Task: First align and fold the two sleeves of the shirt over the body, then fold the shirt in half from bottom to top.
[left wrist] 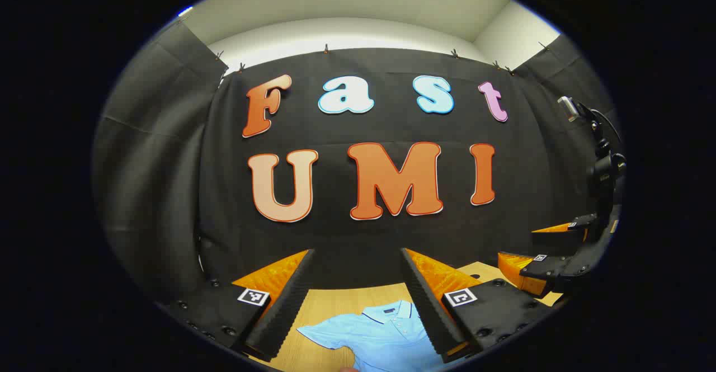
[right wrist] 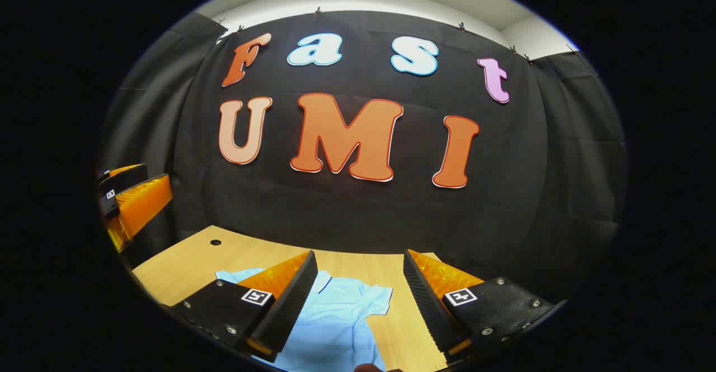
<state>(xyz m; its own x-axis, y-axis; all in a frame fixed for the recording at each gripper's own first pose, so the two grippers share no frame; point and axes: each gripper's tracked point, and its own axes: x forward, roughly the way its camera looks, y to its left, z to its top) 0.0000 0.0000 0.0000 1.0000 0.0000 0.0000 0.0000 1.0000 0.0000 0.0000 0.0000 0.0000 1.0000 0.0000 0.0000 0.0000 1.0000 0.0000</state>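
Both our jaws hang released above the scene, nothing between them: the left gripper [left wrist: 355, 296] and the right gripper [right wrist: 358, 299] each look forward toward the booth's wall, with the work low in front of them. In the left gripper view the right gripper [left wrist: 545, 249] appears off to the side, well above the tabletop; in the right gripper view the left gripper [right wrist: 126, 193] sits at the far edge.

Largest below us is the wooden tabletop [right wrist: 184, 260], pale and bare apart from a small dark hole [right wrist: 216, 243] near its far corner. On it lies the light blue shirt [left wrist: 380, 333], spread flat, collar [left wrist: 390, 310] toward the wall. One short sleeve [left wrist: 319, 335] spreads out to the side in the left gripper view, the other sleeve [right wrist: 376, 298] in the right gripper view. Neither sleeve looks folded yet, so we judge the task is at its start.

We expect the shirt to be light, soft and limp: it should drape and wrinkle rather than hold shape, and may slide on the smooth wood. We would pinch each sleeve at its outer cuff edge, taking a single layer, and lift low.
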